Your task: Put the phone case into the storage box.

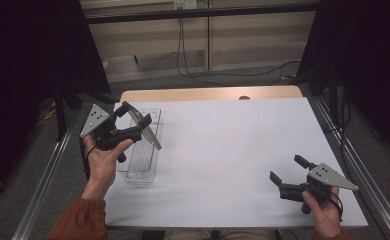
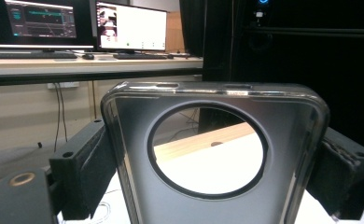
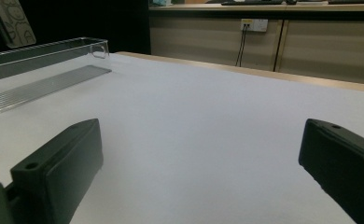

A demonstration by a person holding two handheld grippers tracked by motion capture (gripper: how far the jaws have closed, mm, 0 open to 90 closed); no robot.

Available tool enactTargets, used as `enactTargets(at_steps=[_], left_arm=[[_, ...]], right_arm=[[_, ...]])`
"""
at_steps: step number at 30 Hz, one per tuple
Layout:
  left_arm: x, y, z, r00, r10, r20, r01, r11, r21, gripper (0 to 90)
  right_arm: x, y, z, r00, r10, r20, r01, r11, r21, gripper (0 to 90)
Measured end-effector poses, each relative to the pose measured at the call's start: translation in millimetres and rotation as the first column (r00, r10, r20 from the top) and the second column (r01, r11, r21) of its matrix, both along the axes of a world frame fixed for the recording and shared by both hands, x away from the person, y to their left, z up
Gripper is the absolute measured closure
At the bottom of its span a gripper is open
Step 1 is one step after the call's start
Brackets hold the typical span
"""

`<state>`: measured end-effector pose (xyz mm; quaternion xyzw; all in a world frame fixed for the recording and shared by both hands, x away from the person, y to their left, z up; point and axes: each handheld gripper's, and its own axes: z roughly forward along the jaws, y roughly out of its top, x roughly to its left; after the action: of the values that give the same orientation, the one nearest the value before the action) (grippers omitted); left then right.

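Observation:
A smoky translucent phone case (image 1: 151, 135) with a large round camera hole is clamped between the jaws of my left gripper (image 1: 135, 114), held in the air above the table's left side. In the left gripper view the case (image 2: 292, 154) stands upright, and the black pads (image 2: 84, 168) press on its two long edges. My right gripper (image 1: 289, 170) rests low near the front right of the table, jaws apart. In the right gripper view it (image 3: 201, 163) has only bare white tabletop between its fingers.
A clear plastic tray (image 1: 155, 165) lies lengthwise on the left of the white table cover (image 1: 233, 150), under the held case, and shows far left as the tray (image 3: 45, 70). Metal rails run along both table sides. Monitors (image 2: 131, 28) stand on a desk beyond.

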<state>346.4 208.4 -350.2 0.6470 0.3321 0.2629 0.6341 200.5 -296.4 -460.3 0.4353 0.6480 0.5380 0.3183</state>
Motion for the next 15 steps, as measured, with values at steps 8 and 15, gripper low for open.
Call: enactTargets(at_steps=[8,15], left_arm=[[12.6,4.5,-0.6,0.9989,0.048,-0.001,-0.048,0.9988,-0.006,12.6],[24.0,6.5,-1.2,0.9969,0.078,0.006,-0.078,0.9969,-0.01,12.6]], right_arm=[[-0.4,-0.1,0.5,1.0,0.005,-0.003,-0.005,1.0,0.0,0.0],[-0.1,0.0,0.3,1.0,0.005,-0.006,-0.004,1.0,0.008,0.0]])
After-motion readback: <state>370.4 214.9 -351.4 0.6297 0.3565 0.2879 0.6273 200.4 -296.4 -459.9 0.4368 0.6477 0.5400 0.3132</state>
